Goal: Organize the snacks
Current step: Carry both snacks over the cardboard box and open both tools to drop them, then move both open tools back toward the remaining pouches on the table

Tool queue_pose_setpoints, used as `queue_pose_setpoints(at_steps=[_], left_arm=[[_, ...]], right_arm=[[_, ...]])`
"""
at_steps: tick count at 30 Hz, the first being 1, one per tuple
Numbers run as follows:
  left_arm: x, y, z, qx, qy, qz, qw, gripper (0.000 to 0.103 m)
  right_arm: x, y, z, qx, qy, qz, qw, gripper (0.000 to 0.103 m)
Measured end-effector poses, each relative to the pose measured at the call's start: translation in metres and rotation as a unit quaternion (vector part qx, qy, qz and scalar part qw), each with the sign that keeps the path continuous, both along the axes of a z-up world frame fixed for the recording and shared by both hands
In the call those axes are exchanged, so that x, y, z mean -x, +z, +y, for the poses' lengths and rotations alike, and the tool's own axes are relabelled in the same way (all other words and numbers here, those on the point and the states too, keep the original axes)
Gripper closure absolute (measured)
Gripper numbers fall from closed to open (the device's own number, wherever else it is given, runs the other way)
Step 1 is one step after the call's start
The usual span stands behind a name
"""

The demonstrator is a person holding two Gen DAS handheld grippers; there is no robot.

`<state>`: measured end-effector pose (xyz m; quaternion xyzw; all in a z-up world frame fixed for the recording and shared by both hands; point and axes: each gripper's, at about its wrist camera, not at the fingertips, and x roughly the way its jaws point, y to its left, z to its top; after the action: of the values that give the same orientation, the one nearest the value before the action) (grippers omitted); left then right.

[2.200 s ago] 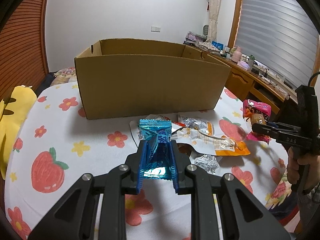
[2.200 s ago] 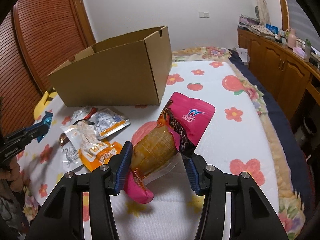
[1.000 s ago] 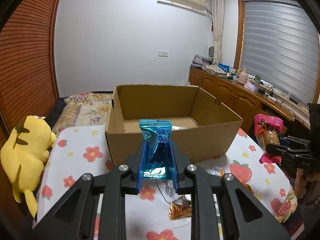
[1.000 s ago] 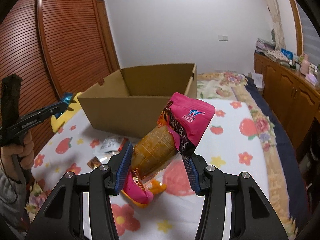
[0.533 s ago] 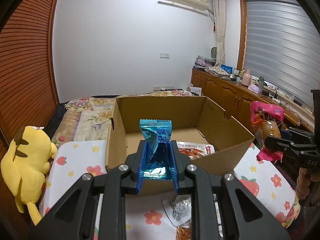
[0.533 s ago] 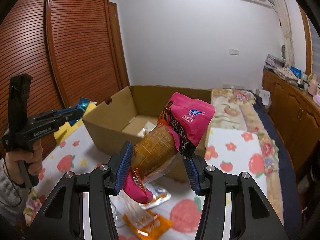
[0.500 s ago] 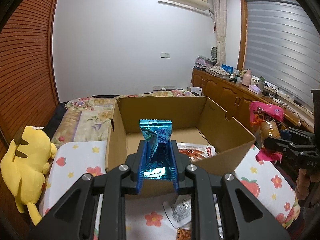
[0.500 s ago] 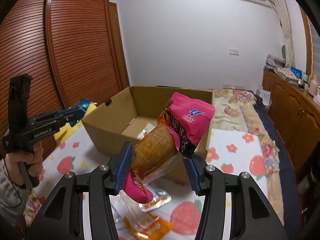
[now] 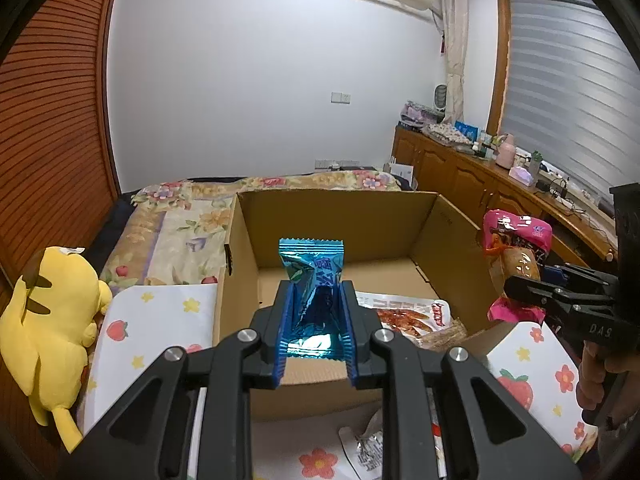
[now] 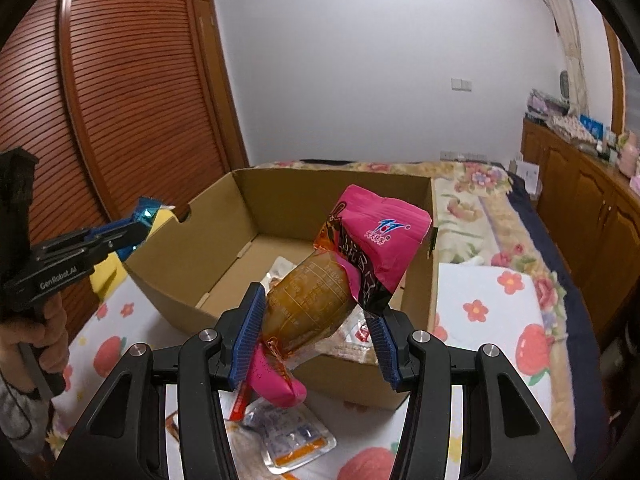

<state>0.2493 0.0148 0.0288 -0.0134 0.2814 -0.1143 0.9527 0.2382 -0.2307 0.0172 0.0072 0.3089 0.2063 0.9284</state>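
1. Left gripper (image 9: pixel 315 334): jaws clamp a blue foil snack packet (image 9: pixel 314 280), held above the near wall of the cardboard box (image 9: pixel 340 216).
2. Right gripper (image 10: pixel 316 338): jaws grip a pink snack bag (image 10: pixel 344 276) over the box's near edge.
3. Box floor: a red-printed snack pack (image 9: pixel 404 314) lies there.
4. Beyond, left: a yellow plush toy (image 9: pixel 48 316).

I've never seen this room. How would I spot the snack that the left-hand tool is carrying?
Find the big open cardboard box on the flowered bedspread. Just in front of its near wall, the left gripper pinches a small packet that stands upright. It is shiny blue foil with a zigzag top edge, unlike the larger pink and orange bag held to the right.
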Motion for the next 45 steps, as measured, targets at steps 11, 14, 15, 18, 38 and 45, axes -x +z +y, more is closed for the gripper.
queue_pose_setpoints(at_steps=[11,14,15,18,38,45], left_arm=[[-0.014,-0.007,-0.010,-0.018,0.007,0.018,0.9997,0.083],[-0.017,-0.008,-0.011,-0.020,0.008,0.019,0.9996,0.083],[-0.017,-0.008,-0.011,-0.020,0.008,0.020,0.9996,0.082],[-0.018,-0.010,-0.012,-0.021,0.007,0.024,0.9995,0.081],[0.012,0.001,-0.016,-0.020,0.001,-0.036,0.9992,0.012],[0.040,-0.002,-0.022,-0.020,-0.018,-0.047,0.9985,0.012]], right_arm=[[-0.028,-0.014,0.018,0.024,-0.009,0.022,0.999,0.052],[-0.029,-0.018,0.021,0.029,-0.008,0.026,0.999,0.052],[-0.030,-0.020,0.021,0.030,-0.007,0.028,0.999,0.052],[-0.031,-0.023,0.022,0.034,-0.005,0.031,0.999,0.051],[0.027,0.005,0.027,0.020,0.027,-0.035,0.999,0.042],[0.060,0.007,0.017,0.007,0.044,-0.041,0.998,0.040]])
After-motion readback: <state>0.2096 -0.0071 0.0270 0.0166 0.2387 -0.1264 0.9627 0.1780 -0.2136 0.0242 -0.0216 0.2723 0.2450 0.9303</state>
